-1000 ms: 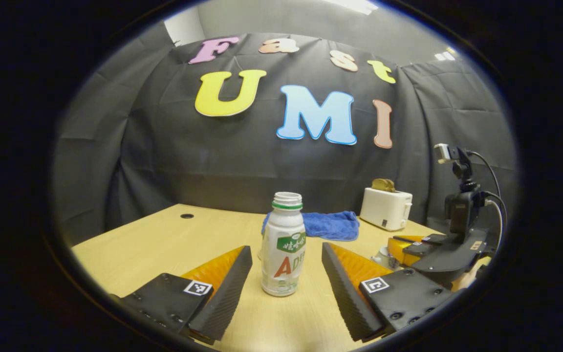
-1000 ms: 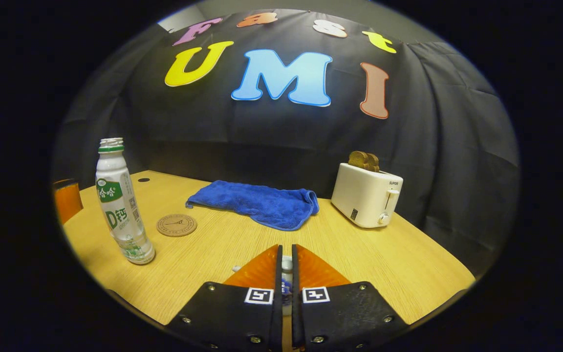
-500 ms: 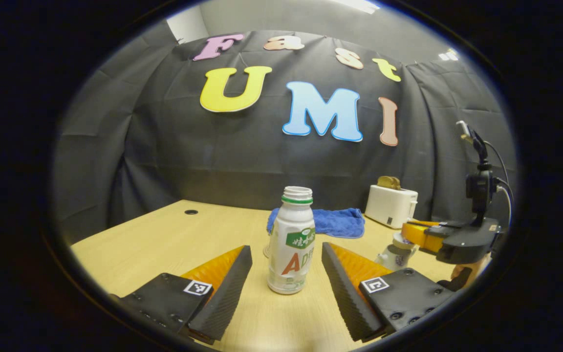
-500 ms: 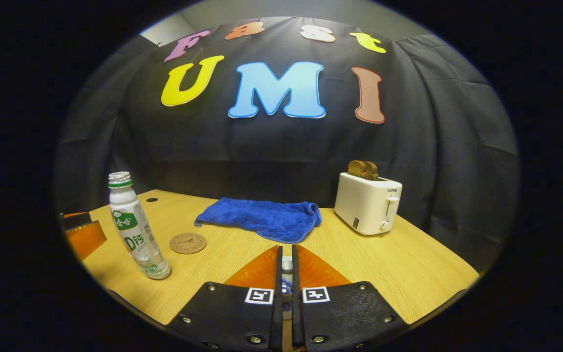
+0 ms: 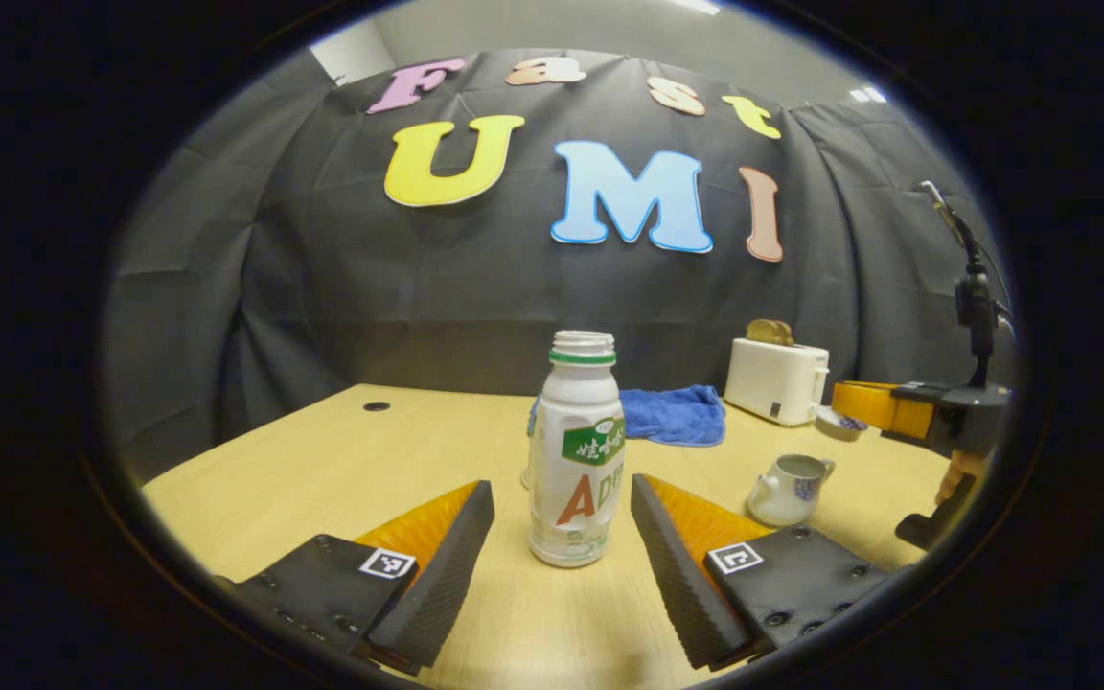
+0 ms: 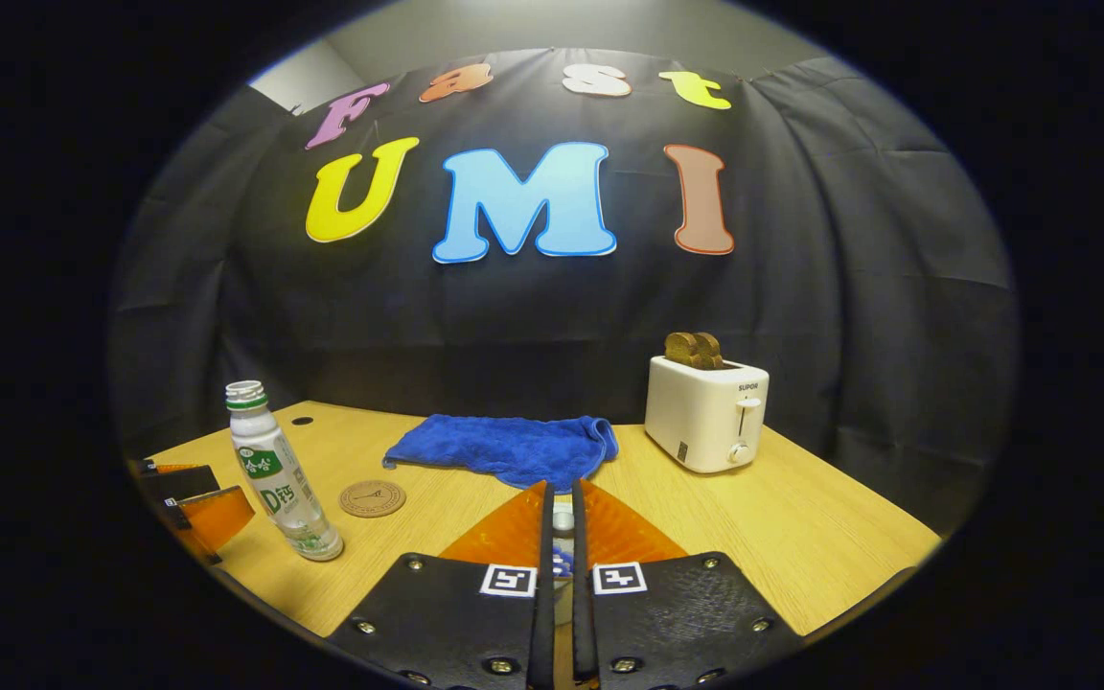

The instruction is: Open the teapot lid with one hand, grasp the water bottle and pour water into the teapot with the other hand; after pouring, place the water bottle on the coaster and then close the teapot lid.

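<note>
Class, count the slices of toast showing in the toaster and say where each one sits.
2: both stand upright, side by side, poking out of the toaster's top; toast. Their lower parts are hidden inside.

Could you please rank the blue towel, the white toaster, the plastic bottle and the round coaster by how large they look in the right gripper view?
1. Blue towel, the widest.
2. White toaster.
3. White plastic bottle; its spot nearer the camera makes its rank against the toaster unsure.
4. Round brown coaster, plainly smallest.
</note>
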A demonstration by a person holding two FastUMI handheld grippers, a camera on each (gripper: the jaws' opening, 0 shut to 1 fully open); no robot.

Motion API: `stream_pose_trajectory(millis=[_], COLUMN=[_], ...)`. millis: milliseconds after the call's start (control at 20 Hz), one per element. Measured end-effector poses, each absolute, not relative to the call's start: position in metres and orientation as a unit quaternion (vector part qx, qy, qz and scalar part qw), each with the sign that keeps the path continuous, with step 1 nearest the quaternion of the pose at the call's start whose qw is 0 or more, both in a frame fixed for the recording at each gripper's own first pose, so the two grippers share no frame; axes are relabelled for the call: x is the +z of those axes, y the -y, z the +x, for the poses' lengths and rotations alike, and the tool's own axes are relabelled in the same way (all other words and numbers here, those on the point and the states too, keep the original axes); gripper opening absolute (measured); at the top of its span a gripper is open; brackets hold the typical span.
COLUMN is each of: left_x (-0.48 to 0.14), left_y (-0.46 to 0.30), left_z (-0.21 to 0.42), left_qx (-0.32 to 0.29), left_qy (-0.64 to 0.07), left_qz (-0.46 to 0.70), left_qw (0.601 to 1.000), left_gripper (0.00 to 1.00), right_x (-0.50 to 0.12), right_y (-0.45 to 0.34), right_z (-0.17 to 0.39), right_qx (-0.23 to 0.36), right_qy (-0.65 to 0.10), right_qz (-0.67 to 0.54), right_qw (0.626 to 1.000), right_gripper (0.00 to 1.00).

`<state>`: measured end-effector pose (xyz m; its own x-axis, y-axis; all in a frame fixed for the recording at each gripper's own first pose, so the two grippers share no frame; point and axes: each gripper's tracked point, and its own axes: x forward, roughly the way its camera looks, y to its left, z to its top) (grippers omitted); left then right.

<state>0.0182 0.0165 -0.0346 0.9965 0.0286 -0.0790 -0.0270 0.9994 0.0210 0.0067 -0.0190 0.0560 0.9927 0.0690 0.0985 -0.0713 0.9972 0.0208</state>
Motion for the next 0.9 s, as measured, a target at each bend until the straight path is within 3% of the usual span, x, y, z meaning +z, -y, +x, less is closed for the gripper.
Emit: stream_pose_trajectory(millis=[50,150,300,350,750,900], left_x=[-0.037,-0.039,-0.049,-0.052,-0.063,-0.067], left_y=[-0.016,-0.018,-0.014,-0.014,-0.012,-0.012], left_z=[0.021,0.027,0.043,0.049,0.082,0.095], left_qx=[0.016,0.023,0.019,0.018,0.022,0.021], left_qy=[-0.041,-0.039,-0.052,-0.057,-0.072,-0.081], left_qz=[0.017,0.026,0.023,0.025,0.045,0.05], left_qw=[0.999,0.999,0.998,0.998,0.996,0.995], left_gripper=[0.88,1.0,0.95,1.0,1.0,0.95], right_x=[0.056,0.057,0.058,0.058,0.051,0.047], right_y=[0.023,0.034,0.05,0.055,0.071,0.069], right_z=[0.005,0.002,-0.002,-0.003,-0.003,-0.001], right_qx=[0.035,0.031,0.021,0.018,0.016,0.023], right_qy=[0.05,0.051,0.051,0.052,0.047,0.041], right_qz=[0.013,0.014,0.007,0.007,0.01,0.009], right_qw=[0.998,0.998,0.998,0.998,0.999,0.999], right_gripper=[0.07,0.07,0.07,0.07,0.07,0.07])
